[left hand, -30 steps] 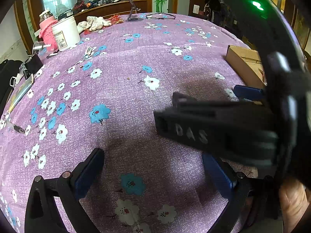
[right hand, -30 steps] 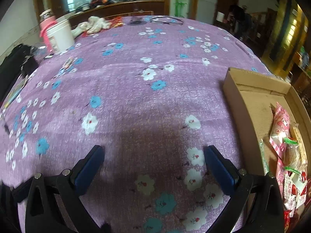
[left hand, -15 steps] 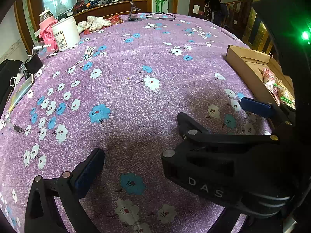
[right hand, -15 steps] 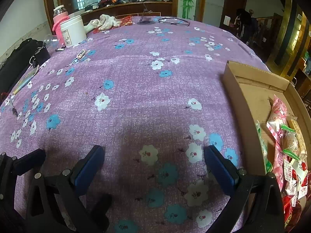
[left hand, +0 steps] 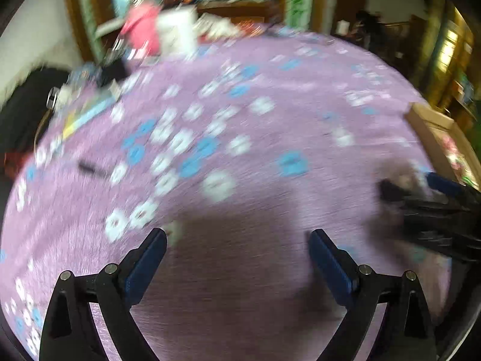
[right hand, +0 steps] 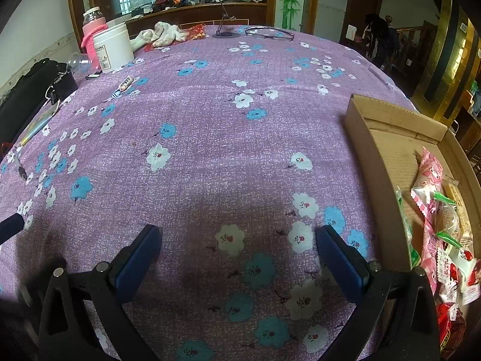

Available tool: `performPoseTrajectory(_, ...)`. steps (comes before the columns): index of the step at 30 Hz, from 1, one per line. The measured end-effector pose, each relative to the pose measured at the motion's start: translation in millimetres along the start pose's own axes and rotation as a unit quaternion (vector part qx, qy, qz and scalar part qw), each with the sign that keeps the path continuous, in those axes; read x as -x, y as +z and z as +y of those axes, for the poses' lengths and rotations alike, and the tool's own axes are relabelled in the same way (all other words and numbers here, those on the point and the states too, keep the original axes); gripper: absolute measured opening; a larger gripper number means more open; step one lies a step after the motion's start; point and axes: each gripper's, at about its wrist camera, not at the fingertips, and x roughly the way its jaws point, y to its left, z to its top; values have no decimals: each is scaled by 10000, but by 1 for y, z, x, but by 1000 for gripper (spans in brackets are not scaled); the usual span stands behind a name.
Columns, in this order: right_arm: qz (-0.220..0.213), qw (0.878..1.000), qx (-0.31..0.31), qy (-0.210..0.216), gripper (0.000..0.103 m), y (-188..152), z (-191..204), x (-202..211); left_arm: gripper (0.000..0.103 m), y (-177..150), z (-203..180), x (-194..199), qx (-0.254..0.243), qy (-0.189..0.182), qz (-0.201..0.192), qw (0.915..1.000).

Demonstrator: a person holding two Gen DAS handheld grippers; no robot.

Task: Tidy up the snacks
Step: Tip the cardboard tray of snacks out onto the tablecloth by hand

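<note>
- Hovering above a purple floral tablecloth point(right hand: 210, 126), the right gripper point(right hand: 239, 258) has its blue-padded fingers spread wide with only cloth between them.
- The left gripper point(left hand: 237, 266) is likewise spread apart and holds nothing; its view is heavily blurred.
- A shallow cardboard box point(right hand: 369, 138) sits on the table's right side, just beside the right gripper.
- Snack packets point(right hand: 436, 228), pink, white and red, lie piled inside the box toward its near end.
- At the far left stand a white tub point(right hand: 112, 48) and a pink-sleeved bottle point(right hand: 91, 30), close together.
- Eyeglasses point(right hand: 269, 33) rest near the far edge.
</note>
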Motion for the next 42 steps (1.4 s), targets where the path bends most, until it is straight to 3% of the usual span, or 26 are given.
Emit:
performPoseTrajectory(1, -1, 10000, -1, -1, 102, 0, 0, 0, 102, 0, 2, 1, 9, -164, -91, 9998)
performPoseTrajectory(6, 1, 10000, 4, -3, 103, 0, 1, 0, 102, -1, -12, 3, -413, -177, -41, 9990)
performPoseTrajectory(42, 2, 10000, 4, -4, 103, 0, 1, 0, 102, -3, -10, 1, -384, -221, -27, 9990)
